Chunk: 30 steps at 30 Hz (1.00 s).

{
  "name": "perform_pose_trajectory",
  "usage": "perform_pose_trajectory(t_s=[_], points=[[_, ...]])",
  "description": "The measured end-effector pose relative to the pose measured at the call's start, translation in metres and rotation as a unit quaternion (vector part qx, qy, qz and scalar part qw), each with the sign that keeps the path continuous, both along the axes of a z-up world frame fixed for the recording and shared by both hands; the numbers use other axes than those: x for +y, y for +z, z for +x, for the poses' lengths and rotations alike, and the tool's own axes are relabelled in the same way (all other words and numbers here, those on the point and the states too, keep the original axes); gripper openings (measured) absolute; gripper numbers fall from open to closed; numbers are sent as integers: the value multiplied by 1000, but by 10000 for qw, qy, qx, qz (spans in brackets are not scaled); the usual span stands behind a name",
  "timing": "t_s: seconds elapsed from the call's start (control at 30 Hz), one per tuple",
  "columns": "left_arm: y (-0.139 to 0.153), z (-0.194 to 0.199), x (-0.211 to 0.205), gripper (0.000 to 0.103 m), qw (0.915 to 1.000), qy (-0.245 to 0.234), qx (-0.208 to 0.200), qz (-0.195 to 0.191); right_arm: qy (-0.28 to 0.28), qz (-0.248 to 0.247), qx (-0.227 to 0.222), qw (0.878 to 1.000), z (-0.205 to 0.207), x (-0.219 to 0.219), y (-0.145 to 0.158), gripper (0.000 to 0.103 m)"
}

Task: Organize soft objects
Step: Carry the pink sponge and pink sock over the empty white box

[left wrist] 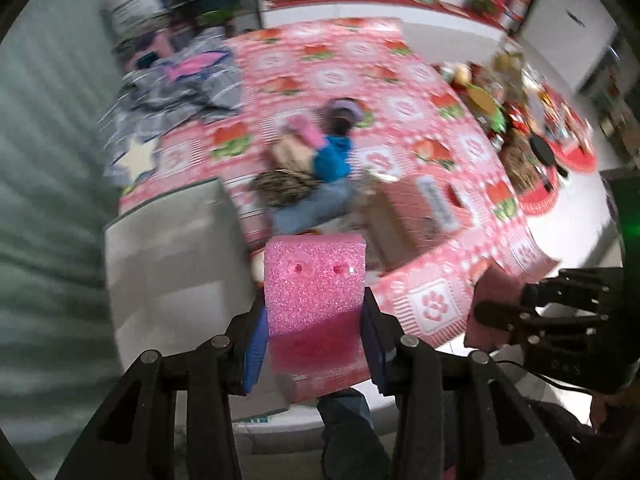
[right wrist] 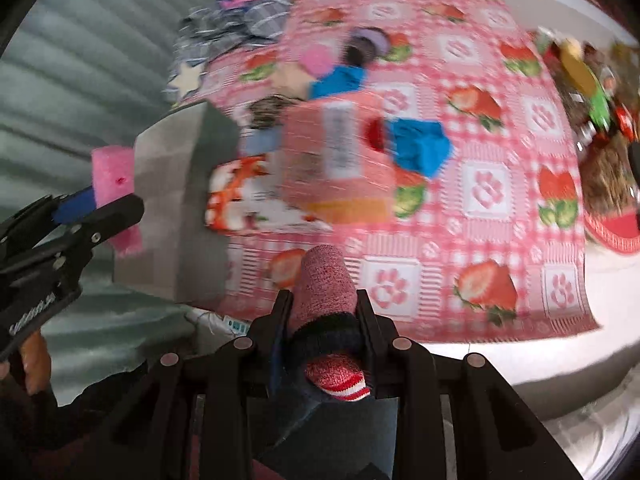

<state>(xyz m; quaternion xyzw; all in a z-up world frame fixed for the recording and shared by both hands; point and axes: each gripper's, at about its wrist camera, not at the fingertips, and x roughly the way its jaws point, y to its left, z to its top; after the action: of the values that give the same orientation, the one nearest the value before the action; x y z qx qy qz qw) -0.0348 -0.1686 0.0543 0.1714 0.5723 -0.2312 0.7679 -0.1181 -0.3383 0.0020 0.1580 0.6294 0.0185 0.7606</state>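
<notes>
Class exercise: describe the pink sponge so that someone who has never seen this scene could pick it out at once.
Start at the big pink strawberry blanket spread on the floor, then come to its near edge, where two black grippers hang. The left gripper clamps the pink sponge. It is a glittery foam block with two small holes, unlike the reddish sock in the right gripper.

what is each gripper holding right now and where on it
The left gripper pinches a pink foam block by its lower sides. The right gripper clamps a rolled reddish sock at its dark cuff.
</notes>
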Motion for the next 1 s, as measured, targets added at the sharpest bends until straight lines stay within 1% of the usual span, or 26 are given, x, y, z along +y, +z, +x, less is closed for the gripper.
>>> perform_pose_trajectory(t_s=[0.07, 0.2, 0.3, 0.47, 0.53, 0.57, 0.7, 0.83, 1.0], points=[[2, 4, 20, 45, 9997, 254, -43, -20, 209, -59, -59, 9997, 9, 16, 6, 32], [1, 12, 67, 45, 9963, 850, -108, 3, 825, -226, -221, 9961, 38, 59, 19, 32], [-3, 16, 103, 45, 9911, 1327, -116, 66, 1219, -325, -320, 9915, 54, 87, 24, 32], [-11, 19, 145, 45, 9818, 1899, -12, 58, 1812, -424, -365, 9819, 79, 128, 26, 32], [-16, 21, 159, 45, 9783, 2068, 51, 49, 2005, -444, -356, 9780, 86, 143, 25, 32], [-18, 20, 163, 45, 9764, 2159, 93, -60, 2084, -437, -345, 9765, 89, 149, 24, 32], [-31, 21, 177, 45, 9704, 2406, 205, -55, 2471, -494, -314, 9672, 102, 178, 18, 32], [-45, 22, 187, 45, 9658, 2573, 318, 4, 2746, -518, -266, 9598, 110, 204, 13, 32], [-57, 19, 196, 45, 9612, 2720, 451, 46, 2964, -526, -203, 9534, 118, 225, 6, 32]])
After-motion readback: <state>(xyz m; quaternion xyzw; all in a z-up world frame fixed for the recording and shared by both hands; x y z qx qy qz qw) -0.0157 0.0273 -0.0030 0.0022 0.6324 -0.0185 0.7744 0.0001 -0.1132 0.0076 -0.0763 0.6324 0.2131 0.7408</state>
